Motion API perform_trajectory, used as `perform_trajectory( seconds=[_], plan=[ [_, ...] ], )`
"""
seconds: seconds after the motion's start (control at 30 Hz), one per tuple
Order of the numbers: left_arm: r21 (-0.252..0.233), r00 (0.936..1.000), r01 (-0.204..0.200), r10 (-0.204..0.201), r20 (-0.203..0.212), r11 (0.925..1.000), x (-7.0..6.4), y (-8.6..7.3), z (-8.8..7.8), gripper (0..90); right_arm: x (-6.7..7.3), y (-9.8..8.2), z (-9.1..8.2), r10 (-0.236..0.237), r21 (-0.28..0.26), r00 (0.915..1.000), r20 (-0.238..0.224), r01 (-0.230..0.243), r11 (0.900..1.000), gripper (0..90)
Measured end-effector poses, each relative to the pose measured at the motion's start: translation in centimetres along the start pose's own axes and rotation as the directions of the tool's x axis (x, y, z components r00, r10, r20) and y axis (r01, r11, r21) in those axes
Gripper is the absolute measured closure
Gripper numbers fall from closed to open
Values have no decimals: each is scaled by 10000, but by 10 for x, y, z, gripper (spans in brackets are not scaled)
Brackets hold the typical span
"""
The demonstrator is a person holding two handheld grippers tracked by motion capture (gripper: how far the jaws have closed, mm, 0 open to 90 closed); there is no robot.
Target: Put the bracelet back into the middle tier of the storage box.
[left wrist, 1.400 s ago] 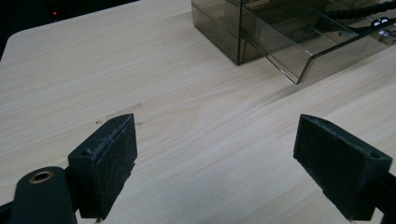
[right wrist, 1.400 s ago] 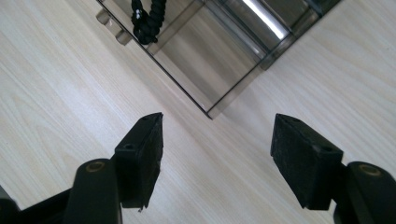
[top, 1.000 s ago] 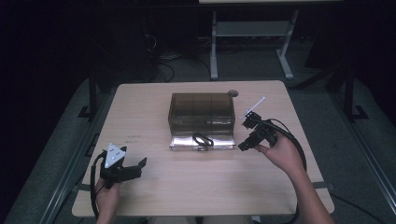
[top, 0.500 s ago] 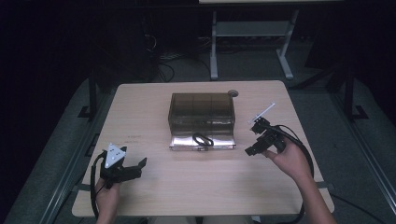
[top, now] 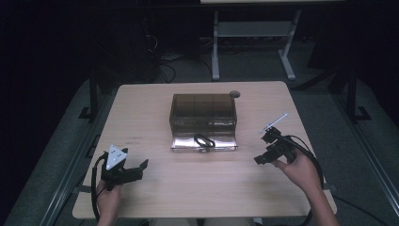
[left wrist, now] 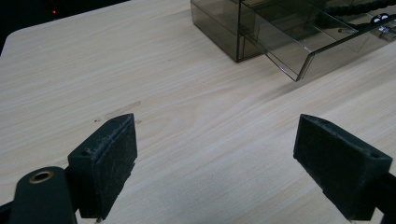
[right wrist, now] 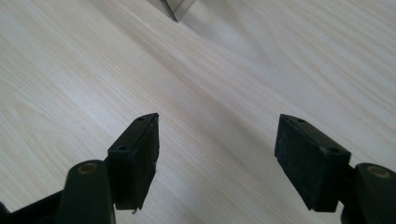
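Your right gripper point(top: 266, 149) has slid from beside the box down toward the lower right of the high view, jaws spread with only bare table point(top: 197, 197) between them. The smoked plastic box point(top: 203, 115) sits at centre frame, its long axis running left to right, its open drawer point(top: 221, 143) pulled toward the bottom edge with a black cable point(top: 203, 140) coiled inside. Your left gripper point(top: 134, 168) rests at lower left, jaws apart and holding nothing.

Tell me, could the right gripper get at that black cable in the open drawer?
Probably yes. The drawer is pulled out, the cable lies uncovered, and the open right gripper has bare table between.
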State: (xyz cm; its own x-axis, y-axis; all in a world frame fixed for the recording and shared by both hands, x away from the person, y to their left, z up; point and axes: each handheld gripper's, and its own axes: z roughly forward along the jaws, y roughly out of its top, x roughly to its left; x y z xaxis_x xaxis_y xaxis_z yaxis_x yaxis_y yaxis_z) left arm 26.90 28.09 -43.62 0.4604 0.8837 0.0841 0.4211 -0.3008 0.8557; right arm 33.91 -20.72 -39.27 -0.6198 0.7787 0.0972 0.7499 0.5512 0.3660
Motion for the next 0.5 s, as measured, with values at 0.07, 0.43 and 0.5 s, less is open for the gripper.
perform_trajectory(
  seconds=[0.07,0.43,0.5],
  plan=[
    [1,10000,-37,37,6,10000,0,0,0,134,-1,-4,1,38,-14,10000,-10,-38,10000,303],
    [75,9999,-131,131,59,9999,-2,0,-1,134,-4,-22,2,281,-58,9996,-16,-282,9996,299],
    [78,9999,-140,140,65,9999,-2,0,-1,134,-4,-25,2,289,-56,9996,15,-289,9996,299]
  ],
)
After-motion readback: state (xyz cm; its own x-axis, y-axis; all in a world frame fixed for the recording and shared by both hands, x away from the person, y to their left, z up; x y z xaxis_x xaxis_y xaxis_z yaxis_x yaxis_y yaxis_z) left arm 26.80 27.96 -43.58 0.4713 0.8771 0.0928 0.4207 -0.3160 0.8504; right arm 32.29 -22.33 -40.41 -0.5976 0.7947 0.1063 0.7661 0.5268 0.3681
